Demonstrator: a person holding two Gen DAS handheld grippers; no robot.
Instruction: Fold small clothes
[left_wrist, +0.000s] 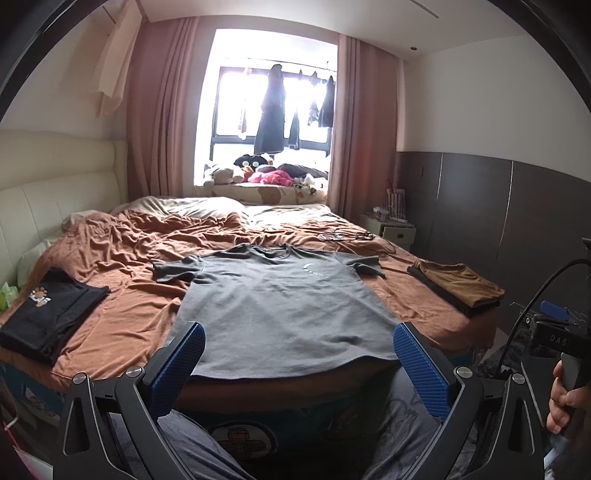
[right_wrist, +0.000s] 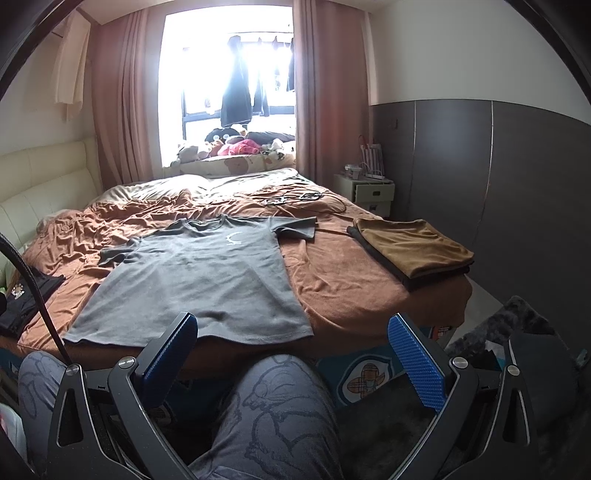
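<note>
A grey T-shirt (left_wrist: 280, 306) lies spread flat, front up, on the brown bedspread (left_wrist: 122, 258), its hem at the bed's near edge and both sleeves out. In the right wrist view the same T-shirt (right_wrist: 199, 277) lies left of centre. My left gripper (left_wrist: 297, 345) hovers open just short of the hem, nothing between its blue pads. The right gripper (right_wrist: 291, 339) is open too, held back off the bed above a person's knee (right_wrist: 280, 398), its left pad near the hem's right part.
A folded black garment (left_wrist: 51, 314) lies at the bed's left edge. A folded tan and dark stack (right_wrist: 413, 251) sits at the right edge. Cables (left_wrist: 347, 236) lie farther back on the bed. A white nightstand (right_wrist: 373, 192) stands by the dark wall panels.
</note>
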